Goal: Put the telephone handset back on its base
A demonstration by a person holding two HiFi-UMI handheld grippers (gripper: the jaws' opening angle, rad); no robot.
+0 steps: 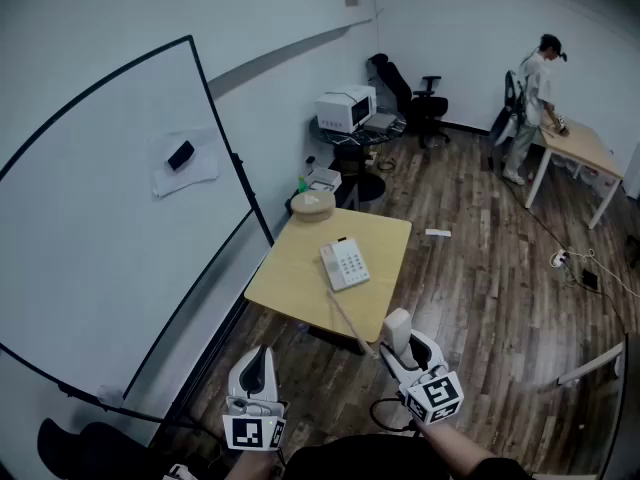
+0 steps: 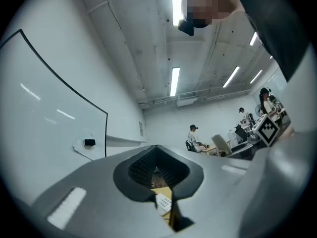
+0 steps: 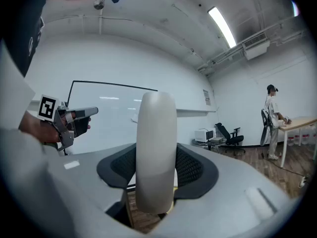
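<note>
The white telephone base point(image 1: 345, 264) with its keypad lies on the light wooden table point(image 1: 290, 278) in the head view. The white handset point(image 1: 396, 326) stands upright between the jaws of my right gripper point(image 1: 402, 344), which is shut on it, in front of the table's near edge. A thin cord point(image 1: 350, 318) runs from the base to the handset. In the right gripper view the handset point(image 3: 156, 133) fills the gap of the right gripper point(image 3: 157, 175). My left gripper point(image 1: 261, 356) hangs left of the table's near corner, jaws together, holding nothing. The left gripper point(image 2: 157, 155) points upward toward the ceiling.
A round wooden dish point(image 1: 312, 204) sits at the table's far corner. A large whiteboard point(image 1: 120, 218) stands at the left. Behind are a small stand with a white appliance point(image 1: 347, 108), an office chair point(image 1: 425, 103), and a person point(image 1: 532, 93) at a desk. Cables point(image 1: 575, 263) lie on the floor.
</note>
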